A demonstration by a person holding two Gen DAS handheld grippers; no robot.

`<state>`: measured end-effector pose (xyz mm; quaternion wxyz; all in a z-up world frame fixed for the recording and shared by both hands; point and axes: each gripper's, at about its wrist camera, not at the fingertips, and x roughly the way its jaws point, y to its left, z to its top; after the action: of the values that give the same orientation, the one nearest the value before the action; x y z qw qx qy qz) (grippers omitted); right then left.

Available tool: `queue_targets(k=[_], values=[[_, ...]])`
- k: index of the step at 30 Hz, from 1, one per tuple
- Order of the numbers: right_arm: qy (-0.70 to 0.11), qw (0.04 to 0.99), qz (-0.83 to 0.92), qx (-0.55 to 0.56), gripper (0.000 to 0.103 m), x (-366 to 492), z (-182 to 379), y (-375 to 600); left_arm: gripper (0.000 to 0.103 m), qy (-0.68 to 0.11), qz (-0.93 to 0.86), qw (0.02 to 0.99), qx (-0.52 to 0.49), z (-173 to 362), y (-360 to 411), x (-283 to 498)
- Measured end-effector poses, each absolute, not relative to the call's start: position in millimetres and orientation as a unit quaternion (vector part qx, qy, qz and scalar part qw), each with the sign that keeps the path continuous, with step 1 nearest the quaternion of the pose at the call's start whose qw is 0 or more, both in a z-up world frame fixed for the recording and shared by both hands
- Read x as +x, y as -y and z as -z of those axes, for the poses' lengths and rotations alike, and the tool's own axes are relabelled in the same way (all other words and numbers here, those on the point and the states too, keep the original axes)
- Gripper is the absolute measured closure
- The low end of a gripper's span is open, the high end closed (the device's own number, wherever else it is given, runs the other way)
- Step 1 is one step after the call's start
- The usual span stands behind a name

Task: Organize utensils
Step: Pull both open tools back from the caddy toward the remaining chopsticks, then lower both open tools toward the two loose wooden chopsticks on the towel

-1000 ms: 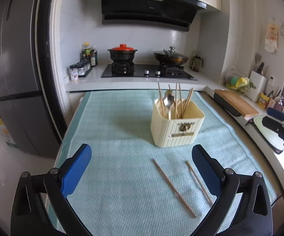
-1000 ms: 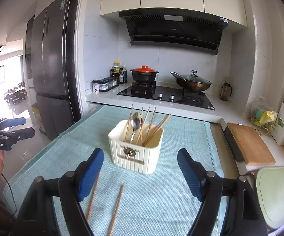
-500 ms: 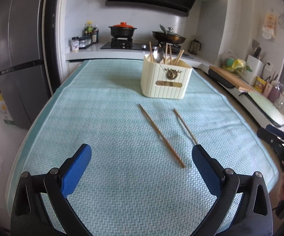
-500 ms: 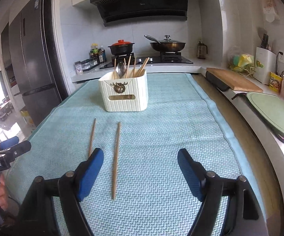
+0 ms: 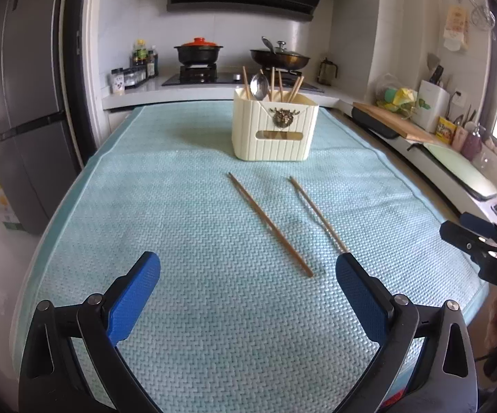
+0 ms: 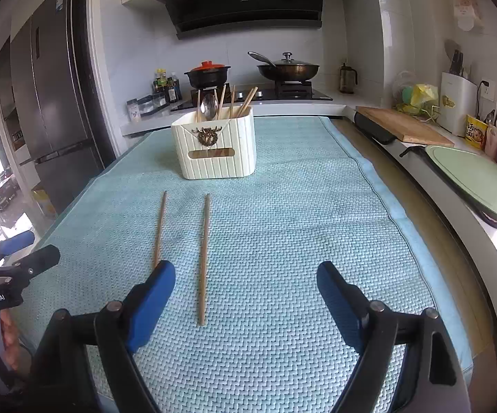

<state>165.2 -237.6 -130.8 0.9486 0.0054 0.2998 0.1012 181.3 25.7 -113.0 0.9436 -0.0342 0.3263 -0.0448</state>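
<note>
A cream utensil holder (image 5: 275,130) stands on the light blue mat (image 5: 179,241), with several chopsticks and a metal spoon (image 5: 259,86) upright in it. It also shows in the right wrist view (image 6: 218,144). Two loose wooden chopsticks lie on the mat in front of it: one (image 5: 269,224) toward the left, one (image 5: 317,214) toward the right; in the right wrist view they are the left chopstick (image 6: 160,228) and the right chopstick (image 6: 204,258). My left gripper (image 5: 248,272) is open and empty, near the mat's front. My right gripper (image 6: 245,280) is open and empty, just behind the chopsticks' near ends.
A counter runs along the right with a wooden cutting board (image 6: 403,125) and a green tray (image 6: 478,179). Behind the mat is a stove with a red-lidded pot (image 5: 198,50) and a wok (image 5: 279,55). A fridge (image 5: 18,110) stands left.
Both grippers have pulled back from the holder toward the mat's front edge and dropped lower. The holder now looks farther off and both loose chopsticks lie ahead of the fingers.
</note>
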Motion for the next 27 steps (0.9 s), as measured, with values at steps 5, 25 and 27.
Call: queue_targets(k=[5, 25, 27], values=[[-0.287, 0.952, -0.106, -0.004, 0.017, 161.5, 125.8, 232.4, 0.001, -0.339, 0.044, 0.938, -0.063, 116.4, -35.4, 182.6], [-0.316, 0.934, -0.156, 0.062, 0.017, 166.1, 144.5, 250.2, 0.001, -0.434, 0.029, 0.899, -0.048, 146.0, -29.1, 203.3], [-0.312, 0.935, -0.155, 0.058, 0.017, 167.1, 142.8, 249.0, 0.001, -0.433, 0.028, 0.9, -0.044, 146.9, -30.2, 202.8]])
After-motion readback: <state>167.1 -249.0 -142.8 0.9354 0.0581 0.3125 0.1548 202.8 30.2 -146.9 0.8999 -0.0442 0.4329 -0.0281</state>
